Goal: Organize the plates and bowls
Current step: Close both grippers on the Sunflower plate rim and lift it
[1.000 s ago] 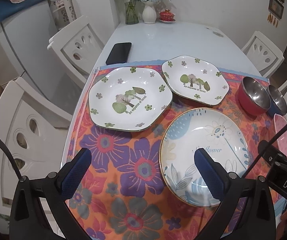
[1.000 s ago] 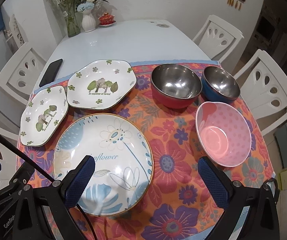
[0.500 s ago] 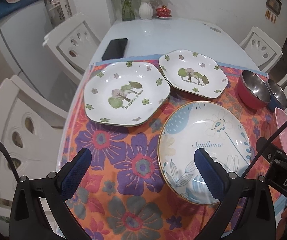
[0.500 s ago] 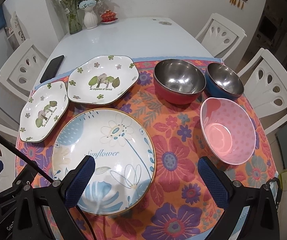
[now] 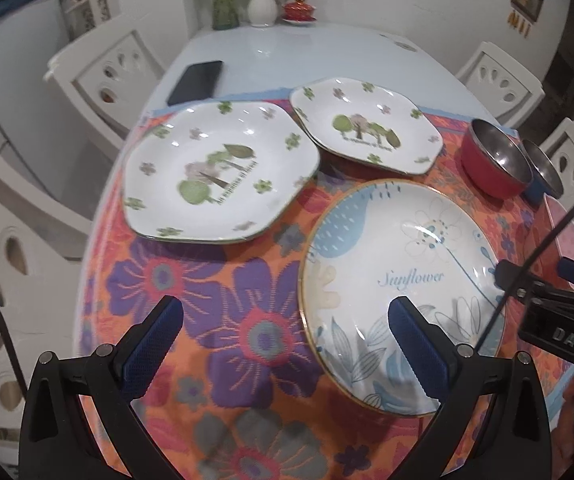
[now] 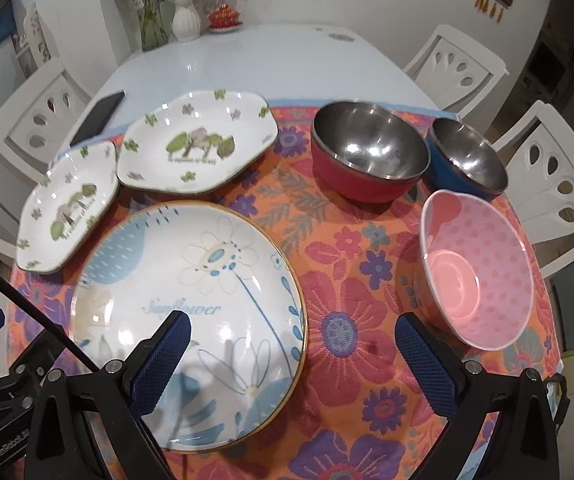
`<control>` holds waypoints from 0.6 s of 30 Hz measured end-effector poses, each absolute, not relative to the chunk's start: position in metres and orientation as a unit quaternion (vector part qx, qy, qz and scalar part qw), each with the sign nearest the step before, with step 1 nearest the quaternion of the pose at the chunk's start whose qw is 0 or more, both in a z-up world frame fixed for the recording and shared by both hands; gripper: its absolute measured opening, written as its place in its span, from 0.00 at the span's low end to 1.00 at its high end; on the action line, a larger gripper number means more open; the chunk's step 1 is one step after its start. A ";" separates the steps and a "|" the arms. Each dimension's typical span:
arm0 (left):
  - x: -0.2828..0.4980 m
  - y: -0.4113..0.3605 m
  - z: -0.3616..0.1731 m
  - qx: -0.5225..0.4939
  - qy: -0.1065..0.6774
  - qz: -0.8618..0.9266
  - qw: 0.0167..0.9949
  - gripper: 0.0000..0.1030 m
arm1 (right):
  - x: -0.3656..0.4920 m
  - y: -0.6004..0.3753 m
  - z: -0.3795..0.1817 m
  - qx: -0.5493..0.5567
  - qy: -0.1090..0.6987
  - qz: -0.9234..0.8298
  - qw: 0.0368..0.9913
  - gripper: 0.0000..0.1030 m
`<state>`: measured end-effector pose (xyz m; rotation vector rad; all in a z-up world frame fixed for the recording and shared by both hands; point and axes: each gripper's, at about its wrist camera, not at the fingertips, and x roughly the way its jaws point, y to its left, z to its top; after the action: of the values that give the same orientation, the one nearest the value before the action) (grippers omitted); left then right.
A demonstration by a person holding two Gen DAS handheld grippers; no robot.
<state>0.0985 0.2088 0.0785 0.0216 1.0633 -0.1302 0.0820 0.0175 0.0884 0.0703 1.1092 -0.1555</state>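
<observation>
A round "Sunflower" plate point(image 5: 403, 288) point(image 6: 191, 304) lies nearest on the flowered cloth. Two hexagonal tree-print plates sit behind it, one at the left point(image 5: 219, 172) point(image 6: 67, 208) and one farther back point(image 5: 367, 124) point(image 6: 199, 144). A red steel bowl point(image 6: 367, 156) point(image 5: 495, 164), a blue steel bowl point(image 6: 467, 156) point(image 5: 543, 176) and a pink dotted bowl point(image 6: 479, 268) stand at the right. My left gripper point(image 5: 287, 336) is open and empty, over the cloth and the round plate's left edge. My right gripper point(image 6: 293, 352) is open and empty, between the round plate and the pink bowl.
A black phone point(image 5: 195, 82) lies on the bare white table point(image 6: 271, 64) beyond the cloth. Vases point(image 6: 187, 20) and a red lidded dish point(image 6: 225, 18) stand at the far end. White chairs point(image 6: 551, 184) ring the table.
Both grippers have moved lower and forward toward the dishes, which now look larger. Both stay open and empty. No dish has moved.
</observation>
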 end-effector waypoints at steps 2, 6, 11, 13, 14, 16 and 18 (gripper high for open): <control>0.101 0.208 0.071 0.010 0.513 -0.070 0.856 0.99 | 0.085 0.015 0.077 0.035 0.539 -0.066 0.839 0.87; 0.111 0.208 0.055 -0.011 0.531 -0.091 0.843 0.91 | 0.093 0.005 0.056 0.064 0.562 -0.057 0.822 0.79; 0.121 0.210 0.031 -0.050 0.567 -0.115 0.814 0.54 | 0.099 0.000 0.045 0.075 0.570 -0.049 0.816 0.72; 0.120 0.211 0.028 -0.060 0.568 -0.117 0.813 0.52 | 0.102 -0.001 0.041 0.080 0.573 -0.041 0.815 0.64; 0.119 0.211 0.028 -0.063 0.564 -0.117 0.815 0.52 | 0.103 -0.002 0.039 0.084 0.573 -0.035 0.814 0.60; 0.119 0.211 0.028 -0.065 0.561 -0.123 0.816 0.49 | 0.106 -0.003 0.036 0.093 0.573 -0.024 0.814 0.52; 0.119 0.210 0.028 -0.067 0.560 -0.128 0.816 0.47 | 0.109 -0.005 0.033 0.107 0.569 -0.012 0.815 0.47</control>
<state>0.1191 0.2103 0.0278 -0.1427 1.1936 -0.2720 0.1094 -0.0048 0.0334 0.2283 1.2130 -0.0257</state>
